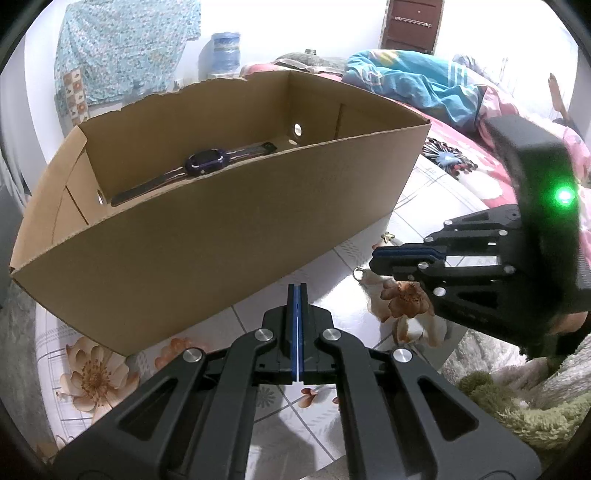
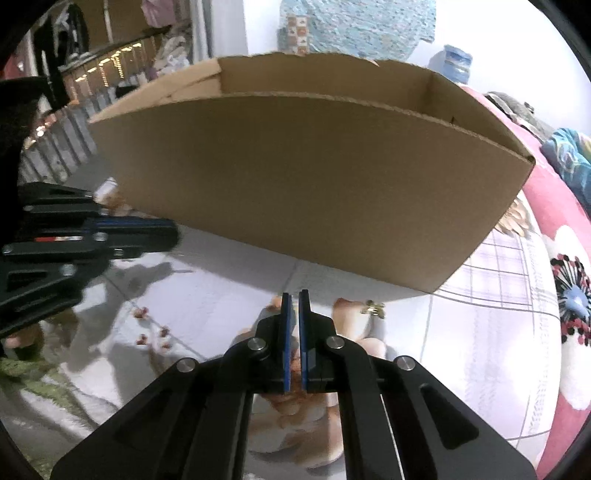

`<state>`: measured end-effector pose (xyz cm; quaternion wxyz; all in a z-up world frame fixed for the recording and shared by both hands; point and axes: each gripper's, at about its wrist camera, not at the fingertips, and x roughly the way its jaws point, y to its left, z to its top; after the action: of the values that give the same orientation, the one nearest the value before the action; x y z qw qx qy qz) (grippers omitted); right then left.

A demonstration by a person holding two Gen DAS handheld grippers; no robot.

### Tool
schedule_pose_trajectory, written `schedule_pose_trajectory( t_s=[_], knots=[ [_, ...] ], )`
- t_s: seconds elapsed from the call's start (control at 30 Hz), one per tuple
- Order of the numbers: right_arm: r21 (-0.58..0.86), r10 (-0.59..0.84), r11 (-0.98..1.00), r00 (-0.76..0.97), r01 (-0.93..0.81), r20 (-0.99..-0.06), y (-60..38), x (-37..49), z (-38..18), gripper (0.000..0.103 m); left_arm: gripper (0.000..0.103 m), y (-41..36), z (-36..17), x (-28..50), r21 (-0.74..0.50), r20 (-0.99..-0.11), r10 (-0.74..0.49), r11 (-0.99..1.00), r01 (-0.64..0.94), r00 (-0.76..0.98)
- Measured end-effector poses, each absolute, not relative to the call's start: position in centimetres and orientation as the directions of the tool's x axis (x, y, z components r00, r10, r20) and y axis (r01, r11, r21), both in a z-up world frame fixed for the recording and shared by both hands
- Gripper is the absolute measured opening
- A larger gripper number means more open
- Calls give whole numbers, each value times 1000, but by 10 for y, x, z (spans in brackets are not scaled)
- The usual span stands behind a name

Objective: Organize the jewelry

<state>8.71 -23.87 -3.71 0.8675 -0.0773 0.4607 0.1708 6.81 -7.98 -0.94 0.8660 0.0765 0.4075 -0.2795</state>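
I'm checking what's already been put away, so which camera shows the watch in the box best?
The left wrist view. It looks down over the cardboard box's near wall, so the dark blue watch shows lying flat on the box floor, strap stretched out. The right wrist view sits lower and shows only the box's outer wall and far inner wall; the watch is hidden.

We are in a home bedroom. On the far right lies a bed (image 1: 491, 122) with a pink flowered quilt and a crumpled blue blanket (image 1: 417, 85). A patterned teal cloth (image 1: 122, 48) hangs on the far white wall, beside a blue water jug (image 1: 226, 51). A dark wooden door (image 1: 412, 24) stands far right. In the right wrist view, clothes (image 2: 162, 33) hang far left.
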Motion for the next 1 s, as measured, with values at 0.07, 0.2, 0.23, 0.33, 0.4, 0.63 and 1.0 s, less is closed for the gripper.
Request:
schedule_pose_trajectory(
  t_s=[0.07, 0.2, 0.23, 0.33, 0.4, 0.63, 1.0],
  knots=[
    [23, 225, 927, 506, -374, -833, -235, 90, -40, 4, 0, -79, -9, 68, -96, -749, -422, 832, 546, 511],
    [29, 244, 916, 496, -401, -833, -226, 89, -40, 4, 0, -78, -9, 69, -98, -749, -420, 835, 541, 513],
    [34, 250, 914, 493, -405, -833, -224, 89, -40, 4, 0, -78, -9, 69, -98, -749, -419, 836, 540, 513],
    [45, 262, 910, 488, -411, -832, -222, 89, -40, 4, 0, -78, -9, 69, -99, -749, -421, 835, 542, 512],
    [47, 263, 910, 486, -412, -833, -222, 89, -40, 4, 0, -77, -10, 70, -98, -750, -421, 834, 543, 511],
    [44, 282, 891, 473, -452, -835, -227, 96, -37, 22, 0, -76, -11, 71, -101, -752, -422, 833, 544, 507],
    [34, 327, 821, 420, -570, -847, -222, 107, -40, 21, 0, -77, -17, 73, -101, -761, -416, 834, 542, 499]
  ],
)
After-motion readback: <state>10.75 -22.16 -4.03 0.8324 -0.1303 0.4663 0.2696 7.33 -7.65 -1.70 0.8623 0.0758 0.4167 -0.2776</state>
